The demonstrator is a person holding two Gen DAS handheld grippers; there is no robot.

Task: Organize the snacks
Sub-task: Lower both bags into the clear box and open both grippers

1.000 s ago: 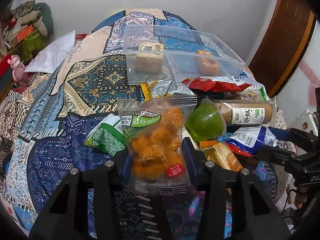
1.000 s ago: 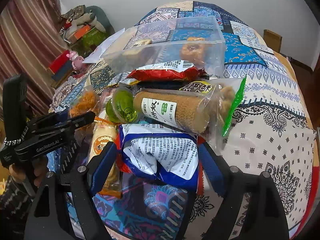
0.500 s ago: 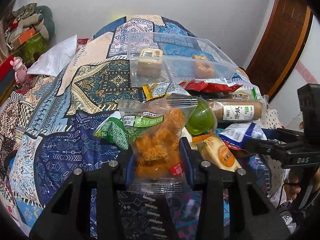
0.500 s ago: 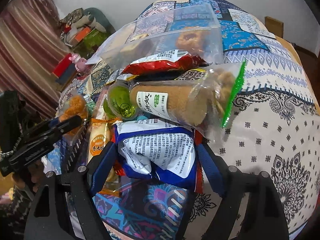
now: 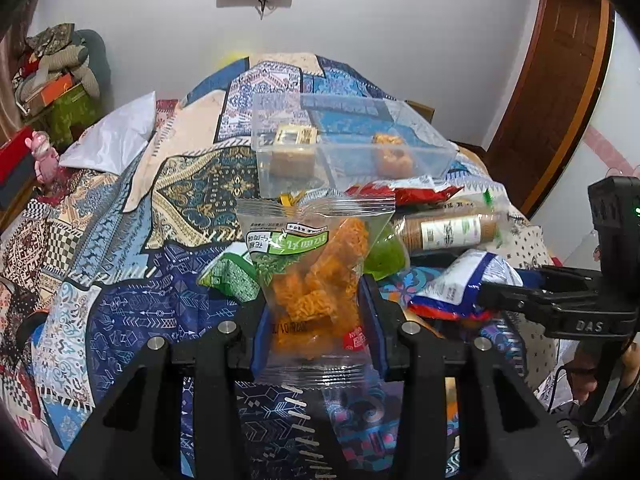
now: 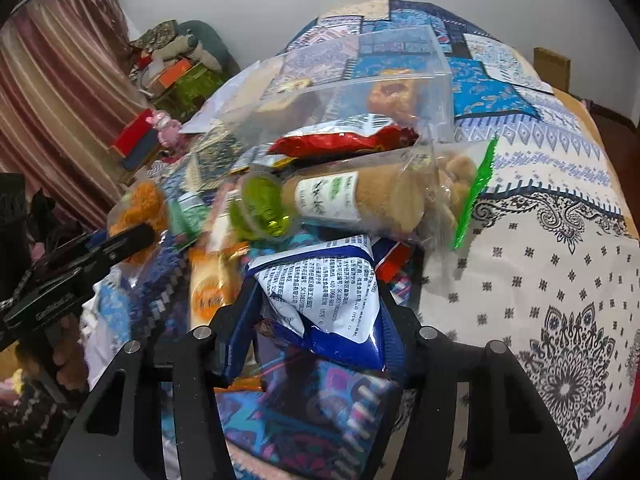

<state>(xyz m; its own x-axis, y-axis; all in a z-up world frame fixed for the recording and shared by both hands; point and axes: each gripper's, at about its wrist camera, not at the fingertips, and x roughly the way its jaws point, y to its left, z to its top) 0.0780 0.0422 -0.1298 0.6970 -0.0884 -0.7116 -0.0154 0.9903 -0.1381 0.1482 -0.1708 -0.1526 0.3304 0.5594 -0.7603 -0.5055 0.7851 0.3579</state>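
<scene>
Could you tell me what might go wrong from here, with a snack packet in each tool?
1. The left tool pinches the clear bag of orange snacks low, so the tall top may flop or slip.
2. The right tool, whose jaws have just been closing, squeezes the blue-and-white packet; its contents could get crushed.
3. The clear bin lies beyond the red packet, which a carried bag might snag.

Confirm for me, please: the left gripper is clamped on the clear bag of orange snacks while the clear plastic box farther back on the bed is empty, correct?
Not quite. The left gripper does clamp the clear bag of orange snacks, but the clear plastic box is not empty: the left wrist view shows a tan packet and an orange snack already inside it.
</scene>
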